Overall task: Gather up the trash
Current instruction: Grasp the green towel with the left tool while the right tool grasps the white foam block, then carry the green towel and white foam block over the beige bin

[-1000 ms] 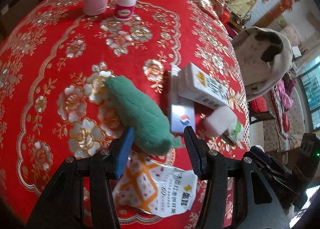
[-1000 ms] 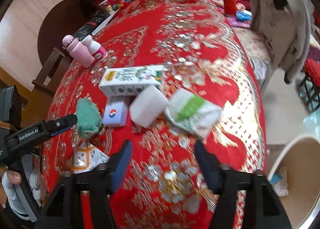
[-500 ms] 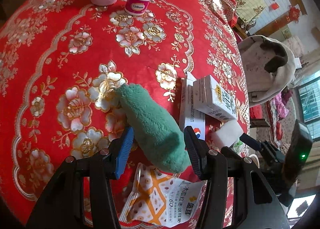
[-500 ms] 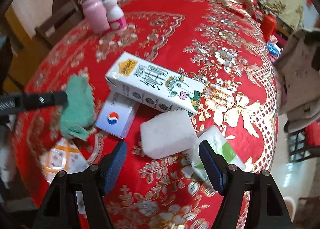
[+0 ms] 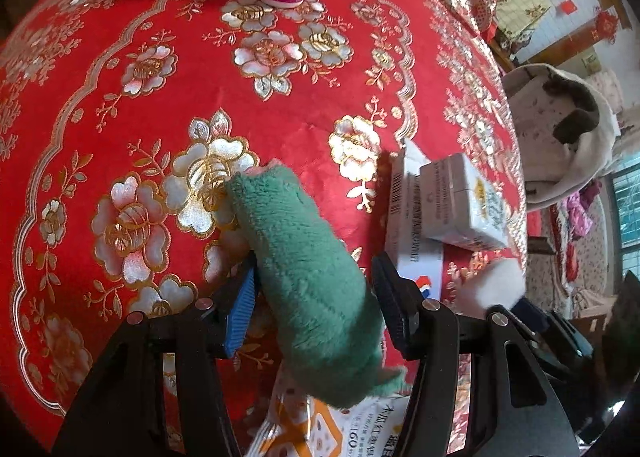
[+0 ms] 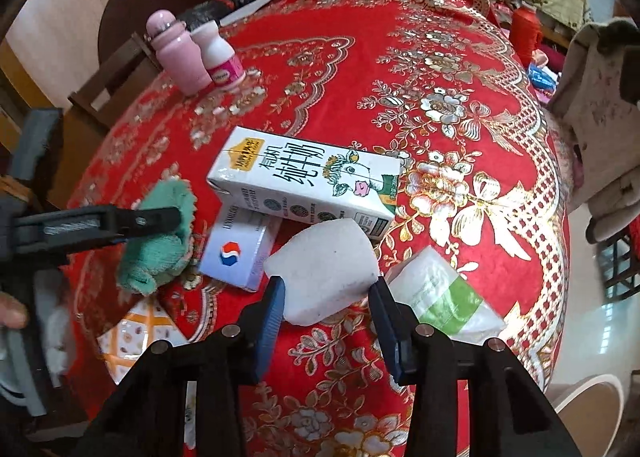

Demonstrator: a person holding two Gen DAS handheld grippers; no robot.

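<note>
Right gripper (image 6: 326, 307) has swung in and is closing on the white sponge block (image 6: 324, 263) at lower centre; left gripper (image 5: 312, 309), half-open and easing wider, straddles the green cloth (image 5: 308, 277), ungripped

Landmark: milk carton (image 6: 304, 181), lying flat on the red tablecloth (image 6: 360, 69).
Beyond carton: open cloth up to pink bottle (image 6: 176, 53) and white bottle (image 6: 220, 57).
Right of carton: bare cloth, passable.
Touching carton's near side: blue-white box (image 6: 240, 253), white block (image 6: 324, 269).
Left of carton: green cloth (image 6: 160, 241), snack packet (image 6: 140, 333).
</note>
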